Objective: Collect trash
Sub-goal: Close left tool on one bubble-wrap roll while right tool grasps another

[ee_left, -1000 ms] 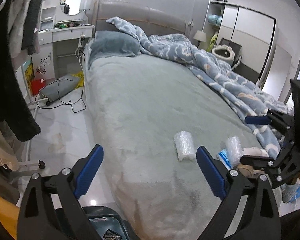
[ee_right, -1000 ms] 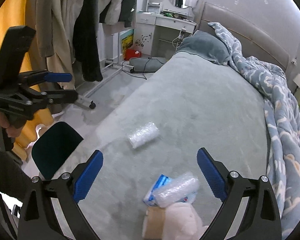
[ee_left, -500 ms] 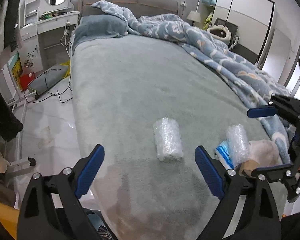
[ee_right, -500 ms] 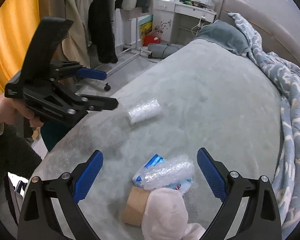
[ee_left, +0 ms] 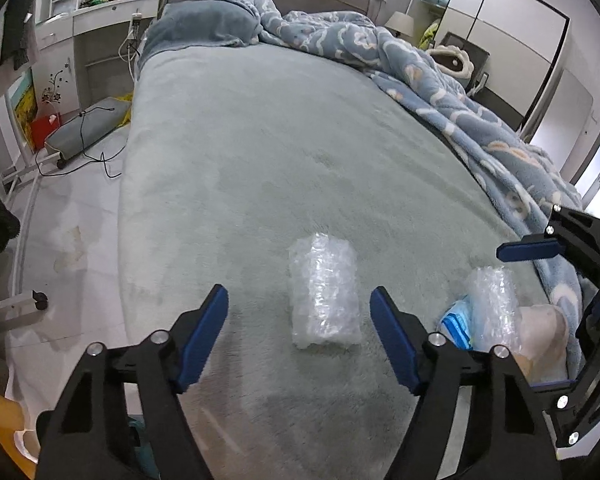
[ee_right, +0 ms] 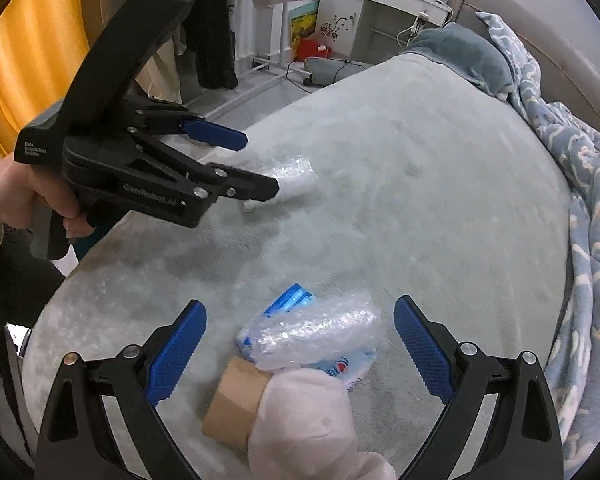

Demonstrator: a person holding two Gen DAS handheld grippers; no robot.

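Note:
A clear bubble-wrap bundle (ee_left: 324, 292) lies on the grey-green bed (ee_left: 280, 152), just ahead of and between the jaws of my open left gripper (ee_left: 299, 300); it also shows in the right wrist view (ee_right: 292, 178), partly behind the left gripper (ee_right: 256, 168). A second bubble-wrap roll (ee_right: 312, 336) lies on a blue-and-white packet (ee_right: 340, 368) between the jaws of my open right gripper (ee_right: 300, 320). A brown tape roll (ee_right: 236, 404) and a pink plush (ee_right: 308, 428) lie beside them. The right gripper (ee_left: 540, 320) also shows at the right edge of the left wrist view.
A rumpled blue blanket (ee_left: 440, 92) covers the bed's far side, with a grey pillow (ee_left: 204, 24) at the head. The floor to the left holds a heater with cables (ee_left: 88, 128) and a rack's wheeled foot (ee_left: 24, 304). Clothes (ee_right: 216, 20) hang beside a white desk (ee_right: 380, 4).
Both grippers have moved forward and lower over the bed. The near bubble-wrap bundle now lies between the left gripper's jaws, and the second roll sits closer between the right gripper's jaws.

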